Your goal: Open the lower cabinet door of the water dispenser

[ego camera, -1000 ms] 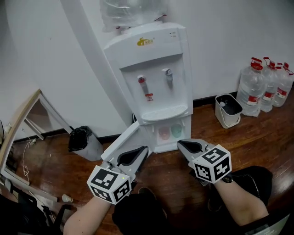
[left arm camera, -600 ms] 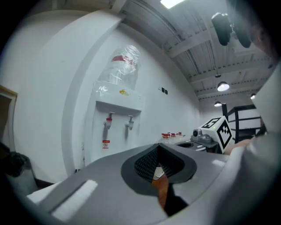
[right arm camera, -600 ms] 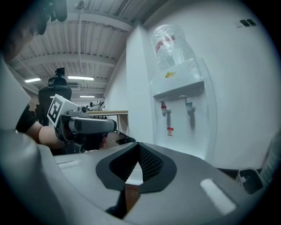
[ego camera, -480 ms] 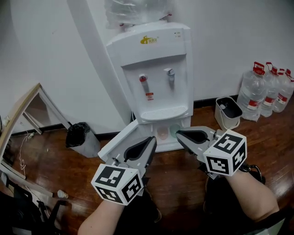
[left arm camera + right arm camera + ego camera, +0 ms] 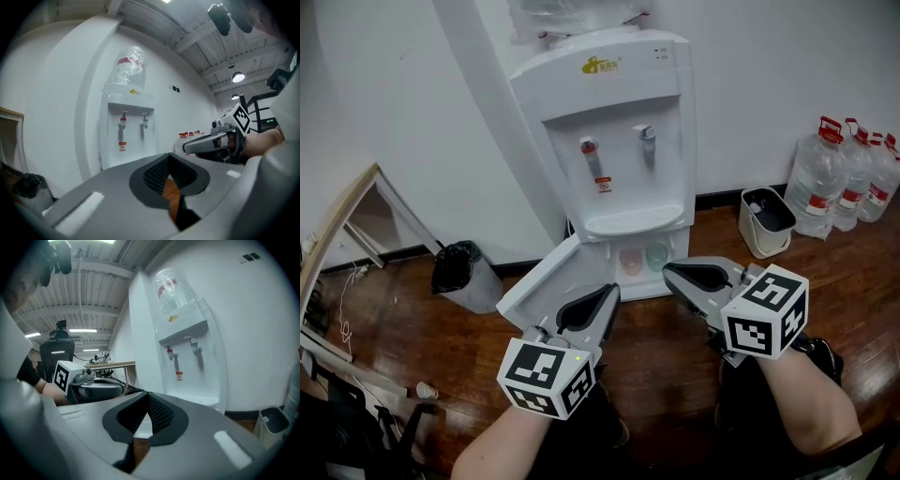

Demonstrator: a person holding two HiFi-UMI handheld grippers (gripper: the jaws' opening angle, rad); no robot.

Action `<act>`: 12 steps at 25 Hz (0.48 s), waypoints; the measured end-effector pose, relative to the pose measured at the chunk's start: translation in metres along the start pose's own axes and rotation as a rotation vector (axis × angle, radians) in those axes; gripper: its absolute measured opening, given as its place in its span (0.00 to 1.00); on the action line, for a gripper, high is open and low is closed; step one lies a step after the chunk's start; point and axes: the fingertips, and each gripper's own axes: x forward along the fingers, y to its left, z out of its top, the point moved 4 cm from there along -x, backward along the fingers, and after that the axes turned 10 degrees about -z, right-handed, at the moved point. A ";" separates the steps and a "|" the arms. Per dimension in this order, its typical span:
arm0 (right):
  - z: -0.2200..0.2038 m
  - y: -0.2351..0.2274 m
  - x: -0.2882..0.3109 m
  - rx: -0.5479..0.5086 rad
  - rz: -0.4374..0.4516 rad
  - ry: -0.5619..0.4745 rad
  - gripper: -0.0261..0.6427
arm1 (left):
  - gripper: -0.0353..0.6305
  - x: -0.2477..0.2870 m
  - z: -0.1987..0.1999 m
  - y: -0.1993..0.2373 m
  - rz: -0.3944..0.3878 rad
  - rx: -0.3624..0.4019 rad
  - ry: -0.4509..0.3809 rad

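Note:
The white water dispenser stands against the wall. Its lower cabinet door hangs open, swung out to the left, and a pink cup and a green cup show inside. My left gripper hovers just in front of the open door's edge, apart from it, jaws shut and empty. To its right my right gripper points at the open cabinet, also shut on nothing. From the left gripper view the dispenser is ahead and the right gripper at the right.
A black-bagged bin stands left of the dispenser, beside a leaning wooden frame. A white bin and large water bottles stand at the right wall. Dark wood floor lies below.
Both grippers have risen and come closer to the dispenser's open cabinet; the left one has shifted right. The door stays open as before.

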 end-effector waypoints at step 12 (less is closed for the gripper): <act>-0.002 0.008 0.010 -0.049 0.010 -0.010 0.04 | 0.37 0.006 -0.003 -0.008 -0.038 0.037 0.011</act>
